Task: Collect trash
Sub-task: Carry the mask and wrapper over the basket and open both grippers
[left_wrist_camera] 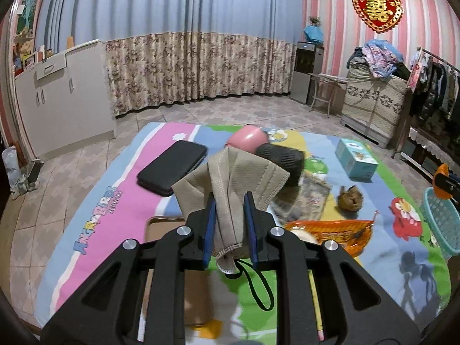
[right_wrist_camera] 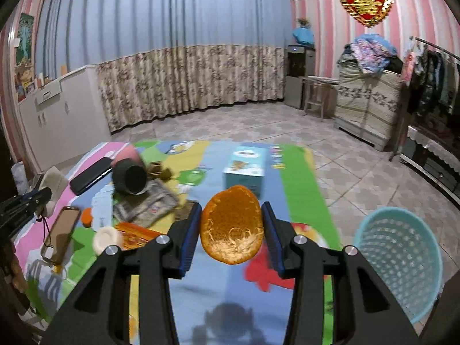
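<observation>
left claw (left_wrist_camera: 230,201) grips face mask (left_wrist_camera: 230,178); right claw (right_wrist_camera: 232,211) grips orange peel (right_wrist_camera: 231,227).

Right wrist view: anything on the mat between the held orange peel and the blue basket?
Nothing: in the right wrist view only bare mat and the right gripper's own finger separate the orange peel from the blue basket.

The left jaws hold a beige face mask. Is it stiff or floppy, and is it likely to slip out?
The face mask looks floppy: it folds and creases between the jaws. It is probably light, thin fabric. Its black ear loop dangles below and could snag.
</observation>
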A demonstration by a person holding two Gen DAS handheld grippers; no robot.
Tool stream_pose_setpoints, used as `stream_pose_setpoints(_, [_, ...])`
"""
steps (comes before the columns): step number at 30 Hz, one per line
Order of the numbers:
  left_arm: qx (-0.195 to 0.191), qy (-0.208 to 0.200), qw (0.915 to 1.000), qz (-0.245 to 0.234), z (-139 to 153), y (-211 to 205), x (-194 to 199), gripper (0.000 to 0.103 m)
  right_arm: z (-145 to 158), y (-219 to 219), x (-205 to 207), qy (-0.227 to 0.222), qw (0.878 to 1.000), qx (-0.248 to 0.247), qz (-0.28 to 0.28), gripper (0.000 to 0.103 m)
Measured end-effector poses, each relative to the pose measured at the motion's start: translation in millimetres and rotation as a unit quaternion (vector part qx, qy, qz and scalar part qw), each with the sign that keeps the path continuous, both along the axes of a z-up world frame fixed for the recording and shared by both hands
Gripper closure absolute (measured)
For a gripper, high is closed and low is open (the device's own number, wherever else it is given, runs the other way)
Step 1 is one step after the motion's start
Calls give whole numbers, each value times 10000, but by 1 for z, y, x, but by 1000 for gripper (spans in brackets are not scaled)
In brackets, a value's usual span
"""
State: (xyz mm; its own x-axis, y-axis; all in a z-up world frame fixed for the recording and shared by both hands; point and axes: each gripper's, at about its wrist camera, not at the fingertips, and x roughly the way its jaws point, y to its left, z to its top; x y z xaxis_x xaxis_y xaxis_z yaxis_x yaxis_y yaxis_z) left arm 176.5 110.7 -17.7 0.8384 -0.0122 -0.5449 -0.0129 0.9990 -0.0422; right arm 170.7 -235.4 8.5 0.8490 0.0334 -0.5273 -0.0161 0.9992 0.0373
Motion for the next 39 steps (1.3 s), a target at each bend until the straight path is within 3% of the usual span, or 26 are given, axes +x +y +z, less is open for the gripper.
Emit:
stream_pose_setpoints(13, [150,-157,9987,-452,19,-87,2,85,-8,-103,-20,-88,9969,211,-748,60])
stream_pose_setpoints(18, [172,-199,9970,-726,22,-129,3,85,-7,-129,-29,-138,9944,35,-1047,60])
stream_pose_setpoints(39, [111,-223,9801,-1970,14,-303,3,85,-22,-249,-64,-43,9772,262,-2105,60])
